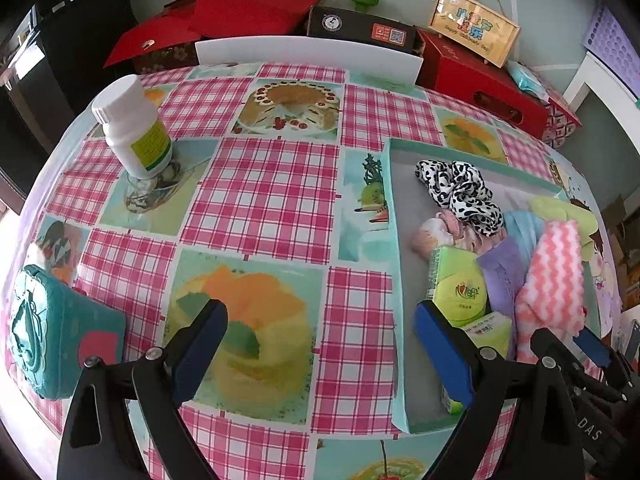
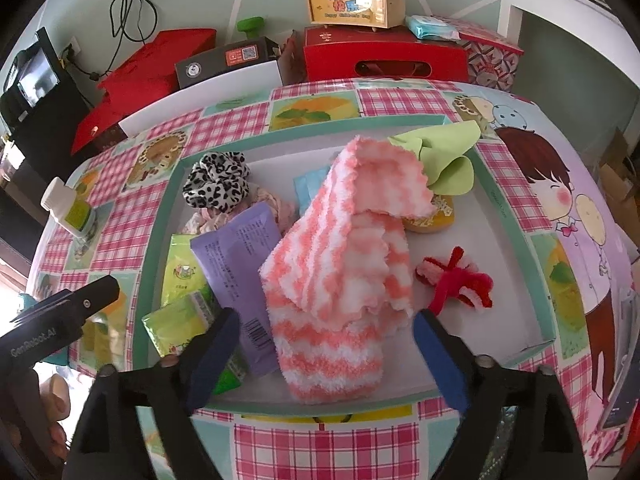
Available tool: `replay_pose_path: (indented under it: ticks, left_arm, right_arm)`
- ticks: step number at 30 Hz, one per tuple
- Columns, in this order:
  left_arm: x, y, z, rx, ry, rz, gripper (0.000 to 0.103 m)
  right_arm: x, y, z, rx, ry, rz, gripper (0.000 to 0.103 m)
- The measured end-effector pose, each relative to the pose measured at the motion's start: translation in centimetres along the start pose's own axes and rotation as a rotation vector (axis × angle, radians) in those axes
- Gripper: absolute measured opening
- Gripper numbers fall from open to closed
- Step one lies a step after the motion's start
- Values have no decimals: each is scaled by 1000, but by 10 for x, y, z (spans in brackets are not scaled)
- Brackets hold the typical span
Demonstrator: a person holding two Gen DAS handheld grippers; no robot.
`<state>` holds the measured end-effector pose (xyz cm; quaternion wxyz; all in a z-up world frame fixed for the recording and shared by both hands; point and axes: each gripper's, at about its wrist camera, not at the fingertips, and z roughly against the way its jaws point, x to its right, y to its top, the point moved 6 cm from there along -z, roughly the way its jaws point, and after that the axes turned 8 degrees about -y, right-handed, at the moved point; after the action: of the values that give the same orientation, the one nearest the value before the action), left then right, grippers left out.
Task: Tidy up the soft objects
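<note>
A teal-rimmed tray [image 2: 520,220] holds the soft things. A pink-and-white striped fluffy cloth [image 2: 340,264] lies heaped in its middle, between the fingers of my open right gripper [image 2: 326,320]; the pads do not press on it. Around it lie a leopard scrunchie [image 2: 218,186], a purple packet [image 2: 240,256], green tissue packs [image 2: 182,268], a light green cloth [image 2: 444,160], a yellow sponge [image 2: 432,216] and a red fuzzy bow [image 2: 456,280]. My left gripper [image 1: 320,316] hangs open over the checked tablecloth, left of the tray [image 1: 394,200], with nothing between its fingers.
A white bottle [image 1: 132,128] stands on a glass jar at the table's far left. A teal pouch [image 1: 48,328] lies at the near left edge. Red boxes [image 1: 480,80] and a dark carton [image 1: 360,28] crowd the space behind the table.
</note>
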<state>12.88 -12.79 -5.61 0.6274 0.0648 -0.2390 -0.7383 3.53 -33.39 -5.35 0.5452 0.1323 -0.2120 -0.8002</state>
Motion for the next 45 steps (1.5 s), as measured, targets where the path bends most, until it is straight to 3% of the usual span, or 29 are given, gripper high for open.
replay_pose_path:
  ticks: [2,25,45]
  left_arm:
    - [-2,-1,-1,-2,13,2,95]
    - [-13,-6,2,4,61,23,95]
    - [-27,-47,17,-8,89,7,95]
  right_arm:
    - [1,1,0,5,-9,1,103]
    - [5,-2,4,20,-39,-12,103]
    - [-14,-44,20,5,-52,80,103]
